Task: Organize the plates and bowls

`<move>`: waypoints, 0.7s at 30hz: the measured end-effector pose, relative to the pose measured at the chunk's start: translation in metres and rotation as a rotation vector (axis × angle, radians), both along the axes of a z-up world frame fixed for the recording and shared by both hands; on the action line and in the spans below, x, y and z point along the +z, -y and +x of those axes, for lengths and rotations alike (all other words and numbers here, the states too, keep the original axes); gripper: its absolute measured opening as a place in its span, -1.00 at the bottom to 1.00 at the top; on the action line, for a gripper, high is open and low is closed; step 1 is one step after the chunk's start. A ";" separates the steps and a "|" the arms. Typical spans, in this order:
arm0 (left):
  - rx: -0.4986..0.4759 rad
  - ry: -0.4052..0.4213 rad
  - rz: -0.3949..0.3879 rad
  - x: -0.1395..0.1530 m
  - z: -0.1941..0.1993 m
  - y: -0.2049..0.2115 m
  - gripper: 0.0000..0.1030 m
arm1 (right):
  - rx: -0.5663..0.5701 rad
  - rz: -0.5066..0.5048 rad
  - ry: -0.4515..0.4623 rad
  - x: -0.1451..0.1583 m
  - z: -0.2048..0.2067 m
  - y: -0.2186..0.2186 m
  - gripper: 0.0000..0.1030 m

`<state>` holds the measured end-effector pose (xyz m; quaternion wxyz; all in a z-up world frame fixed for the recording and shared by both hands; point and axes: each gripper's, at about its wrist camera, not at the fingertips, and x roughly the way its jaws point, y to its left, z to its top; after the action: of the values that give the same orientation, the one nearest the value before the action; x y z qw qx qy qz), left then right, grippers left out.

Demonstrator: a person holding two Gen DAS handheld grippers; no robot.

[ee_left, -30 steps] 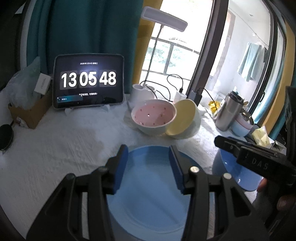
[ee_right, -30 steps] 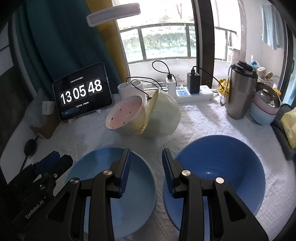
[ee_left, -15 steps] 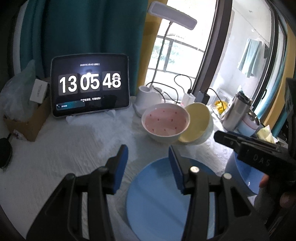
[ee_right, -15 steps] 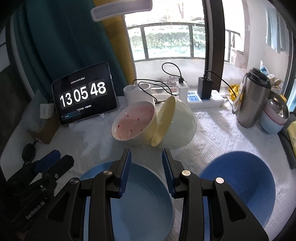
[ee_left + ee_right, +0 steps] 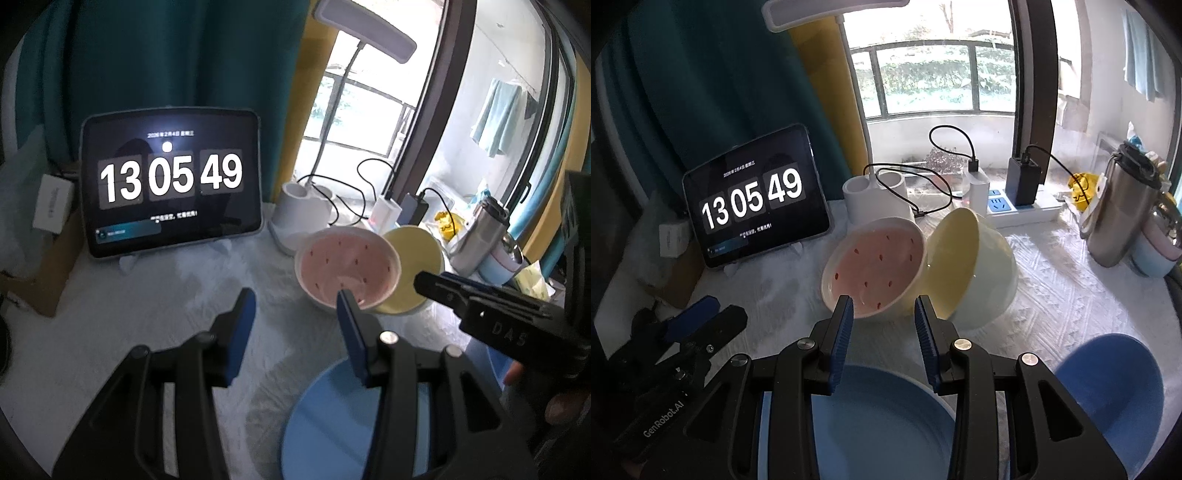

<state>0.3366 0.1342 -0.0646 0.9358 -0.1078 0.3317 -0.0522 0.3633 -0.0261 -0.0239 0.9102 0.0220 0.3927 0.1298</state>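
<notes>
On our far left the tablet [image 5: 755, 210] reads 13 05 49. "GenRobot.AI" marks our left gripper [image 5: 701, 317], parted, empty. Our right gripper [image 5: 884, 314], jaws also apart, hovers just before the pink bowl [image 5: 875, 266]; blue plate [image 5: 871, 424] beneath, white textured cloth [image 5: 1052, 280], window behind.

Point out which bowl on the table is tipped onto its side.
The yellow bowl: it lies on its side, opening leaning against the pink speckled bowl. The pink bowl and the blue bowl face up.
</notes>
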 end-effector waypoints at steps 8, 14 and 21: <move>-0.018 -0.012 0.022 -0.005 0.031 0.004 -0.08 | -0.034 0.009 -0.012 -0.004 0.024 0.000 -0.29; -0.034 -0.060 0.015 -0.020 0.063 0.009 -0.08 | -0.075 0.034 -0.060 -0.018 0.041 0.000 -0.29; -0.051 -0.150 -0.031 -0.038 0.090 0.014 -0.08 | -0.112 0.047 -0.102 -0.032 0.055 0.000 -0.30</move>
<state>0.4261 0.1197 -0.1023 0.9050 -0.1173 0.4024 -0.0727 0.4188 -0.0258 -0.0564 0.8941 0.0716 0.4335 0.0867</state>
